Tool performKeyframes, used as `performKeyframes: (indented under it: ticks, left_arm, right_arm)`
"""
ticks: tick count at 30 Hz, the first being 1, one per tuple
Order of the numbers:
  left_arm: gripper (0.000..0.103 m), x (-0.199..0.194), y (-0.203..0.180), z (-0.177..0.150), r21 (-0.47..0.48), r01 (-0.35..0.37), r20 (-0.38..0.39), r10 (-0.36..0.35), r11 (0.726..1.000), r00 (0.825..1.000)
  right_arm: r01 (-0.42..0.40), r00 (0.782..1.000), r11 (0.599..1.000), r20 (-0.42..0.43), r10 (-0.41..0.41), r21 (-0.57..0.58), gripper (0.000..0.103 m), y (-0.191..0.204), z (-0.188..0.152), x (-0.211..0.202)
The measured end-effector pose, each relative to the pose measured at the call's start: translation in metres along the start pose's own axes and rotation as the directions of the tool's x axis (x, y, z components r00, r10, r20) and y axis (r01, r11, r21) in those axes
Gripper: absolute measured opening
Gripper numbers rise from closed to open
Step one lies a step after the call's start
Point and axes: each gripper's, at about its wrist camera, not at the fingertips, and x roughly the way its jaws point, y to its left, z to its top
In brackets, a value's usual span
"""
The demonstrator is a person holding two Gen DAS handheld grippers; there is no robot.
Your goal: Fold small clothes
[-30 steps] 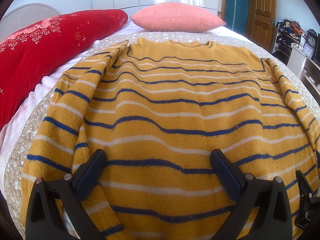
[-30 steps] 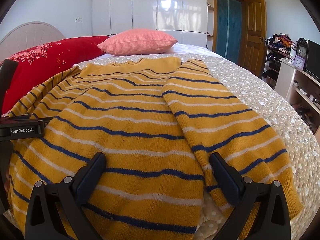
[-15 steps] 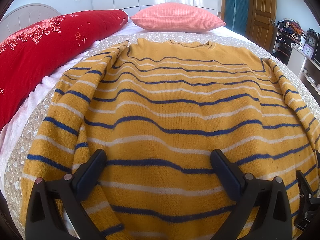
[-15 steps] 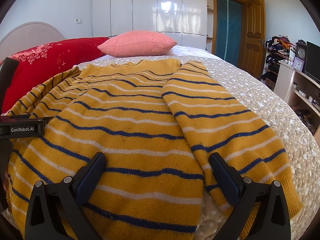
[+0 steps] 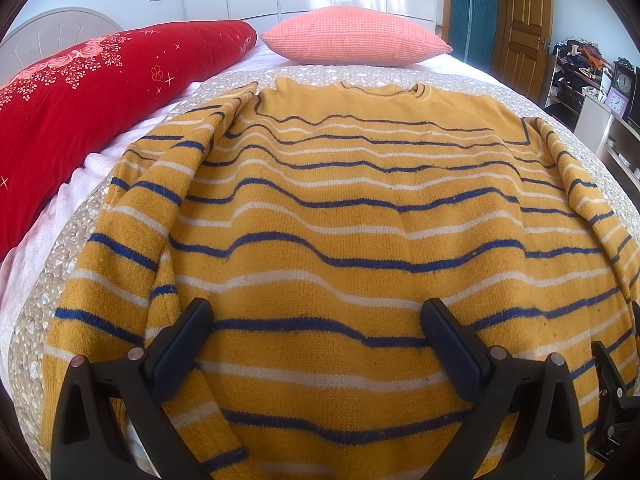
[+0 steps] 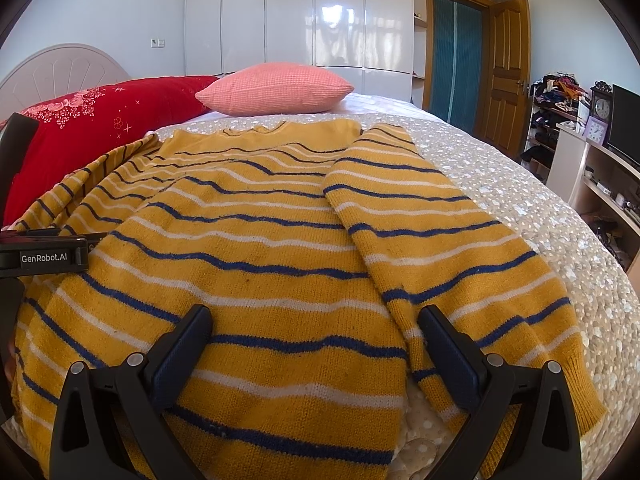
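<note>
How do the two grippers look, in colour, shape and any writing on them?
Both the left gripper and the right gripper are matte black plastic. Each has two dark, flat fingers on angled, triangular arms with small silver bolts. The left gripper's side, seen from the right wrist, carries white "GenRobot.AI" lettering. No cables or sleeves show.

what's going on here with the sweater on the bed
A person holds a two-finger gripper in each hand over a mustard striped sweater laid flat on the bed's speckled bedspread. The left gripper and right gripper are both open near the hem, gripping nothing. Both sleeves lie alongside the body, so no fold has been made yet. A pink pillow and red bolster sit beyond the collar.
</note>
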Motion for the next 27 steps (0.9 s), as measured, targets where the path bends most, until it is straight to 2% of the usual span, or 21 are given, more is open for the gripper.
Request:
performKeyframes:
  ticks: [10,19,24,27]
  left_arm:
    - [0.103,-0.005,0.004,0.006,0.005,-0.006,-0.004,0.006,1.000,1.000]
    - [0.103,-0.003,0.005,0.006,-0.028,0.026,-0.013,-0.027,0.999,1.000]
    - [0.103,-0.007,-0.002,0.002,0.021,-0.077,0.036,0.076,0.997,0.996]
    - [0.103,-0.010,-0.008,-0.001,0.049,-0.157,0.072,0.153,0.986,0.986]
  right_arm:
    - [0.006,1.000,1.000,0.019,-0.006,-0.004,0.103,0.002,-0.003,-0.001]
    - [0.032,0.997,0.999,0.066,-0.031,-0.011,0.103,0.005,-0.009,-0.006]
    - [0.048,0.994,0.999,0.097,-0.046,-0.012,0.103,0.006,-0.013,-0.009]
    - [0.050,0.993,0.999,0.107,-0.049,-0.010,0.103,0.006,-0.014,-0.010]
